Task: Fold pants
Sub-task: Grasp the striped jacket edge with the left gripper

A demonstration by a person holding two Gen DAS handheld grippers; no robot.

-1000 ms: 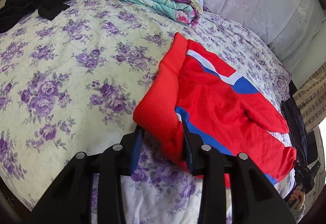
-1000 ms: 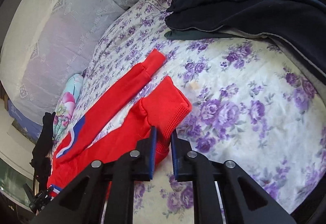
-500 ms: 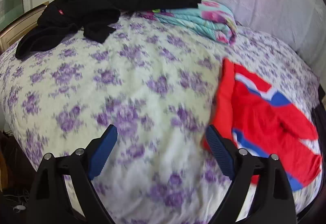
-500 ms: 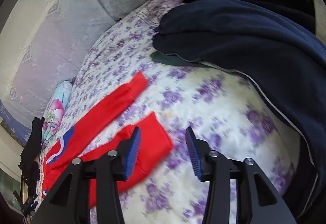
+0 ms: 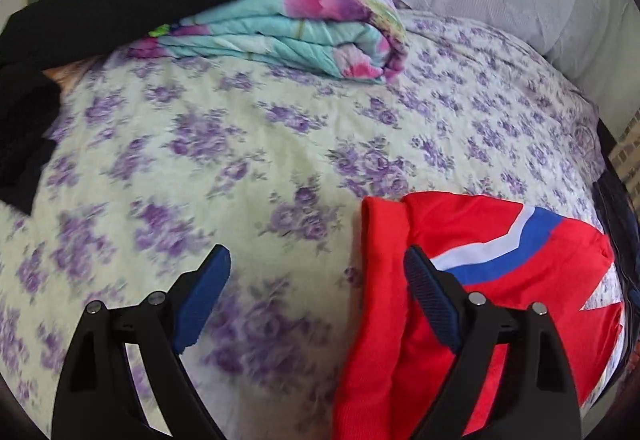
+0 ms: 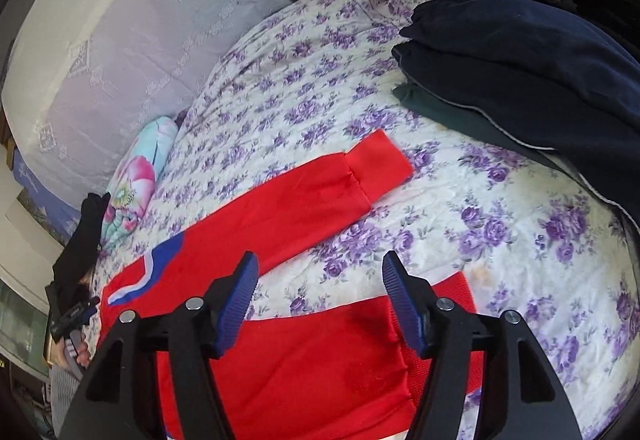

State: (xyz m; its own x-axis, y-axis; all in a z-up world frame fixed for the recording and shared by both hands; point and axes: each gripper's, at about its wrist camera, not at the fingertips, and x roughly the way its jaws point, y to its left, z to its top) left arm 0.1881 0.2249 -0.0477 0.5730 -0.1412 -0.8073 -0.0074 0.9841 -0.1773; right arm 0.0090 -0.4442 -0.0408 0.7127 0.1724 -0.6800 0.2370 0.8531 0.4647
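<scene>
Now your left gripper (image 5: 316, 264) stands wide, off the red pants (image 5: 472, 304) it pinched before; your right gripper (image 6: 318, 274) is opening, empty, above them on the bed (image 5: 240, 144).

A home bedroom: a bed with a floral quilt (image 5: 248, 144), folded blanket (image 5: 304, 36) and strewn clothes.

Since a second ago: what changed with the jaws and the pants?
Both grippers let go. The left gripper released the red pants at the waistband and now stands open above it. The right gripper released the leg cuff and pulled back; its jaws are opening, nothing between them. Pants, folded quilt and black garment stayed put on the bed.
</scene>
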